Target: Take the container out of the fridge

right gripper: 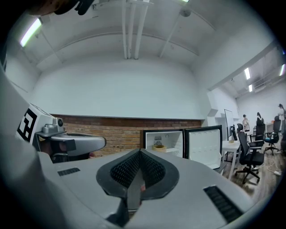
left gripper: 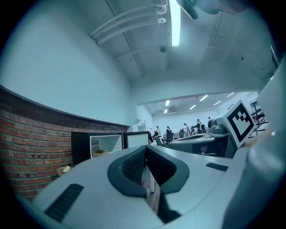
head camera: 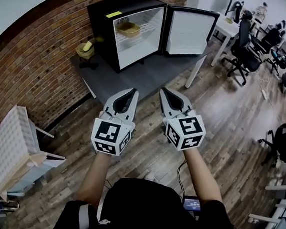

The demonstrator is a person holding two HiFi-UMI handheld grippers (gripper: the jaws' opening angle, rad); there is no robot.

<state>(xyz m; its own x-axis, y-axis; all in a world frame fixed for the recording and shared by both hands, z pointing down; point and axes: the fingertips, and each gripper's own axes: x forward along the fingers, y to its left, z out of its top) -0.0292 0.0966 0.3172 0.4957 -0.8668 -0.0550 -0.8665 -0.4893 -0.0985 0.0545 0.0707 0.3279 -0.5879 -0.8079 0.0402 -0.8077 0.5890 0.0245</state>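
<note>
2 hand-held grippers, both empty. White left gripper (head camera: 133,91) is holding its jaws together. White right gripper (head camera: 164,90) is doing likewise, tips meeting with nothing between. Both are pointing level toward the black mini fridge (head camera: 105,9), well apart from it. Fridge is standing on the grey table (head camera: 152,74) by the red brick wall (head camera: 32,60), its white-lined door (head camera: 188,33) hanging open at the right. Shallow yellowish container (head camera: 128,28) is sitting on the upper shelf inside, untouched. Black office chairs (head camera: 242,45) are standing farther right.
</note>
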